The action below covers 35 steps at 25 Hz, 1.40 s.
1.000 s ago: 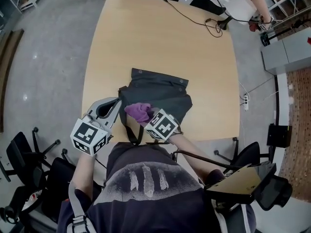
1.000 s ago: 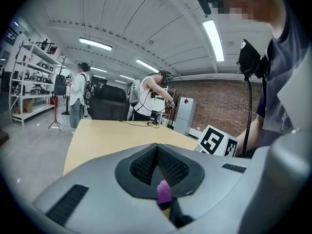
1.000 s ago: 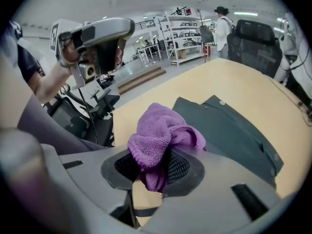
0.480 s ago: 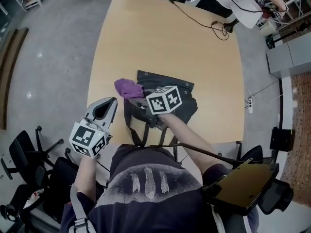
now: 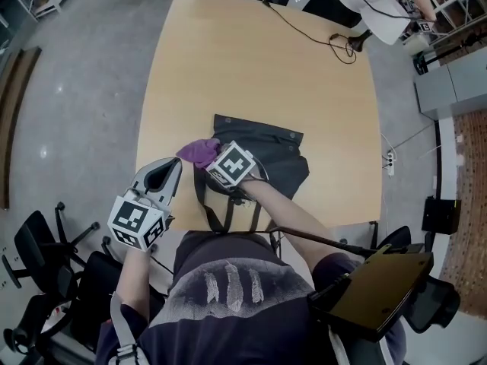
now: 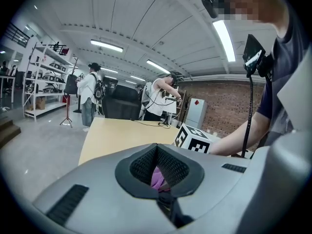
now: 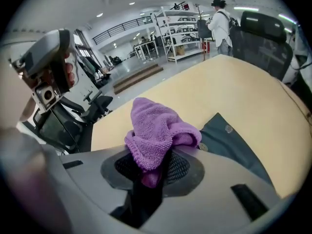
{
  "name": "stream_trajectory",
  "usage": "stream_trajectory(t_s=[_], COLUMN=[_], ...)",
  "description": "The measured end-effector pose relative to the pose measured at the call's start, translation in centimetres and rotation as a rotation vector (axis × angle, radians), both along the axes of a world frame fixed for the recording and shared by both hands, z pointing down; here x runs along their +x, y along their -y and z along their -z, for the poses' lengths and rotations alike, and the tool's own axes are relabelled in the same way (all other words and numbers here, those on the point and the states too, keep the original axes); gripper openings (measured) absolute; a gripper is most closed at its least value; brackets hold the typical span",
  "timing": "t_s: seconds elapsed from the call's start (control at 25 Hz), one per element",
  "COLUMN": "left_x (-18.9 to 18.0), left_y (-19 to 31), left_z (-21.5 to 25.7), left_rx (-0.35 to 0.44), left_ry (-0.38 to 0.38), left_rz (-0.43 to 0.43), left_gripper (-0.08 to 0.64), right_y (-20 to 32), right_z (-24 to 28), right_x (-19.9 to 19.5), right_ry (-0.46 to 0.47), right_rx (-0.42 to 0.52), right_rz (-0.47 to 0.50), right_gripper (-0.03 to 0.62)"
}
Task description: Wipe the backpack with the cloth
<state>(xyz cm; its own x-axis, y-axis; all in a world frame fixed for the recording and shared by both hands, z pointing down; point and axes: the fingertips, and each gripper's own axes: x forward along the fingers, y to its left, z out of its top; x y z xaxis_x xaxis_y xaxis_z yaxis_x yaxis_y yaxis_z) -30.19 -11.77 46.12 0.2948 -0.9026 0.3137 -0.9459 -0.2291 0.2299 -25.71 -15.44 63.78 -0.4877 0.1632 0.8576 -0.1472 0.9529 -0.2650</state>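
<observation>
Right gripper point(image 5: 213, 158): your jaws are clamped on the purple cloth point(image 5: 196, 150); the right gripper view shows a fold of it bunched up out of the pads.
Cloth: sits at the left edge of the backpack point(image 5: 274, 154), near its far corner, half over bare table point(image 5: 251, 67).
Backpack: dark grey, flat on the table near your edge, straps trailing toward you.
Left gripper point(image 5: 169, 172): your jaws are closed together on nothing; it's just left of the backpack, tip near the cloth but not touching.
Left gripper view: a bit of purple shows past the hollow in the pads, with the right gripper's marker cube beyond.
Far end: black cable point(image 5: 304, 25) lying on the table, person in white point(image 5: 365, 6) standing at the corner.
</observation>
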Motion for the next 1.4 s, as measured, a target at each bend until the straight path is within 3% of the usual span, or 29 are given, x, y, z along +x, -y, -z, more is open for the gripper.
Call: stream_trajectory(t_s=[0.28, 0.64, 0.88, 1.16, 1.4], left_x=[2.2, 4.7, 6.7, 8.0, 8.6], left_y=[1.6, 2.5, 2.9, 4.2, 3.8], left_z=[-0.1, -0.4, -0.3, 1.5, 1.3], left_rx=[0.004, -0.011, -0.018, 0.019, 0.007], left_ry=[-0.003, 0.004, 0.012, 0.047, 0.049], left_rz=[-0.068, -0.123, -0.15, -0.166, -0.163], left_gripper=[0.006, 0.006, 0.006, 0.006, 0.006], right_y=[2.8, 6.9, 8.9, 11.0, 13.6], right_z=[-0.6, -0.7, -1.8, -1.0, -1.0], right_x=[3.4, 9.8, 15.0, 18.0, 22.2], right_ry=[-0.029, -0.083, -0.138, -0.17, -0.263], right_rx=[-0.025, 0.009, 0.005, 0.026, 0.068], right_rz=[-0.097, -0.176, -0.18, -0.133, -0.124], right_gripper=[0.103, 0.103, 0.103, 0.103, 0.103])
